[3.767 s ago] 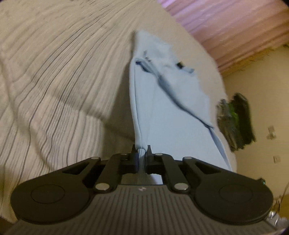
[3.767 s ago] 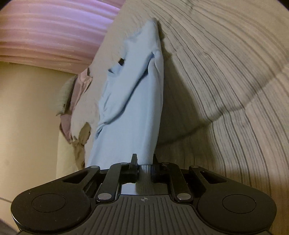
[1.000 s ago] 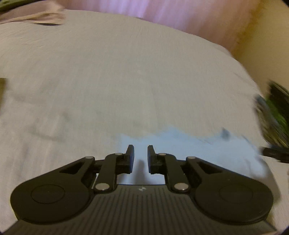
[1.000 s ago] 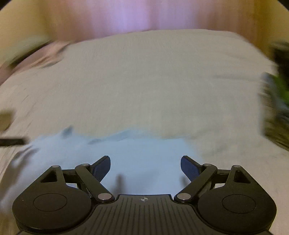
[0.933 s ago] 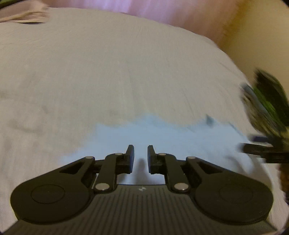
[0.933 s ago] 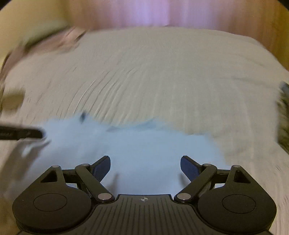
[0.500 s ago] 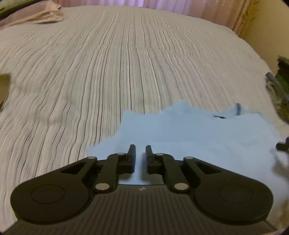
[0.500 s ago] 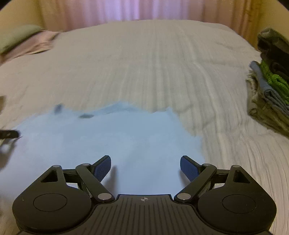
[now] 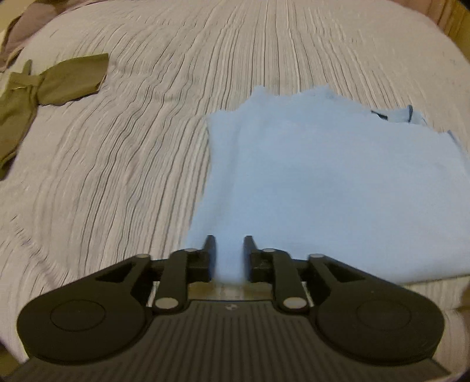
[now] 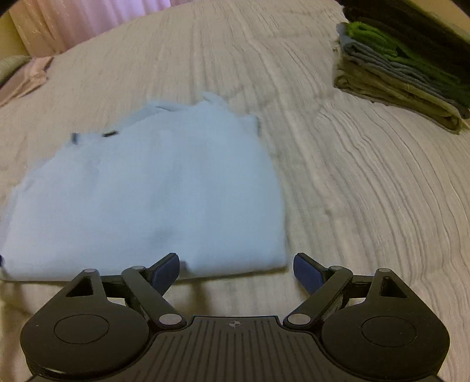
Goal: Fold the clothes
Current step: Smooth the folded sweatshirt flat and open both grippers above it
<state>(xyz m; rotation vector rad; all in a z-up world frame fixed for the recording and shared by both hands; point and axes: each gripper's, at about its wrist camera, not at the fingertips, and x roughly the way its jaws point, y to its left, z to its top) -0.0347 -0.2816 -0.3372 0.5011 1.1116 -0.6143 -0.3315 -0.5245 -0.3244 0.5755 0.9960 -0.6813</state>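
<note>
- A pale blue garment (image 9: 329, 188) of soft, matte knit lies folded into a rough rectangle on the bed, its far edge ragged where a dark-trimmed collar or tag peeks out; in the right wrist view the same garment (image 10: 147, 194) shows smooth, nearly creaseless layers.
- The bedspread (image 9: 123, 152), a grey-white fabric ribbed with fine dark lines, wrinkles in long ridges around the fold.
- The left gripper (image 9: 228, 255) sits over the garment's near edge, its black jaws parted by a narrow gap with blue cloth showing between them; whether they touch the cloth cannot be told.
- The right gripper (image 10: 236, 269) hovers at the garment's near right corner, jaws spread wide with blue pads, holding nothing.
- An olive-brown garment (image 9: 55, 82), flat and sharply creased, lies well apart at the far left.
- A neat stack of folded clothes (image 10: 402, 70) in tan, grey, green and black rests at the far right.
- Pink pleated curtains (image 10: 97, 17) hang behind the bed.
</note>
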